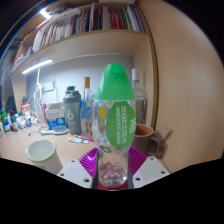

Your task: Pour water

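Cluttered desk under bookshelf; bottle (113,125) being clamped between gripper (112,171) pads, cap on. White cup (43,153) near-left. Slip risk: smooth plastic.

Bookshelf (85,25) packed with books runs above a cluttered desk (20,148). Strip light (38,66) glows beneath it.

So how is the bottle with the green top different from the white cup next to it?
The bottle is tall, clear and closed by a green cap; the white cup is short, not see-through and open on top. The bottle stands between the gripper's fingers and wears a green label; the cup sits off to the side on the desk, plain. Both stand upright.
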A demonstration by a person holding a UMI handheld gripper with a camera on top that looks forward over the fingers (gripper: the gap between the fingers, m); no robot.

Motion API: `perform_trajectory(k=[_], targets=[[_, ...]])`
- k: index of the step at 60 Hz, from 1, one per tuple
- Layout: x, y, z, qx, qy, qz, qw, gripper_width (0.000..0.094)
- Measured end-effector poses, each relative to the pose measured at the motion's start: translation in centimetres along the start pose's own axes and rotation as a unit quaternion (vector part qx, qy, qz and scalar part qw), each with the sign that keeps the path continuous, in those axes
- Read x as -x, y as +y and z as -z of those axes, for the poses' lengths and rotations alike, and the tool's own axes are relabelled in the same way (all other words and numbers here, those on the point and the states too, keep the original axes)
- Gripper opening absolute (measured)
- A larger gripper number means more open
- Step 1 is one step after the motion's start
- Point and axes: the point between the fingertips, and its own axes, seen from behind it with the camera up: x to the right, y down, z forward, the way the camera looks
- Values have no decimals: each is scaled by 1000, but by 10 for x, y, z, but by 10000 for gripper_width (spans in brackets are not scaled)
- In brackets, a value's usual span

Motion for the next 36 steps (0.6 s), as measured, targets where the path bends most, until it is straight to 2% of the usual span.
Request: perform_trajectory(k=[3, 4, 7, 20, 25, 28, 31, 34, 35, 36], targets=[[2, 16, 0, 11, -8, -1, 1000, 418], [3, 4, 1, -15, -10, -3, 1000, 406], [5, 14, -1, 4, -15, 2, 1000, 412], [5, 13, -3, 3, -17, 18, 1000, 424], [5, 14, -2, 7, -14, 16, 1000, 512], [4, 19, 1, 34, -14, 19, 999, 573], [7, 30, 9, 73, -26, 19, 997, 687], [12, 32, 20, 90, -42, 8, 995, 839], [12, 33, 25, 91, -41, 2, 995, 863], [11, 33, 30, 94, -40, -4, 995, 846]])
